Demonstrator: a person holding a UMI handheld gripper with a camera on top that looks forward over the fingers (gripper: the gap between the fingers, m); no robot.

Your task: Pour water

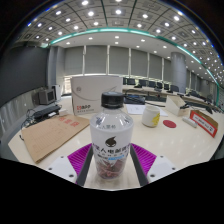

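A: Gripper view. We see the gripper point(111, 165) clenched on the water bottle point(110, 140), with both magenta pads point(146, 158) pressing its sides. The bottle stands upright between the fingers, cap on.

B: Surface?

A: We note a pale table point(175, 145) carrying a brown cardboard sheet point(52, 135), a white cup point(151, 115) and a red-labelled box point(203, 121). Beyond it lies an office with ceiling lights point(117, 12).

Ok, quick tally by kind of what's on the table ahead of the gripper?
Bottle: 1, between the gripper fingers
Cup: 1
Cardboard sheet: 1
White box: 1
Red disc: 1
Total: 5
Small items farther back are too unclear to count.
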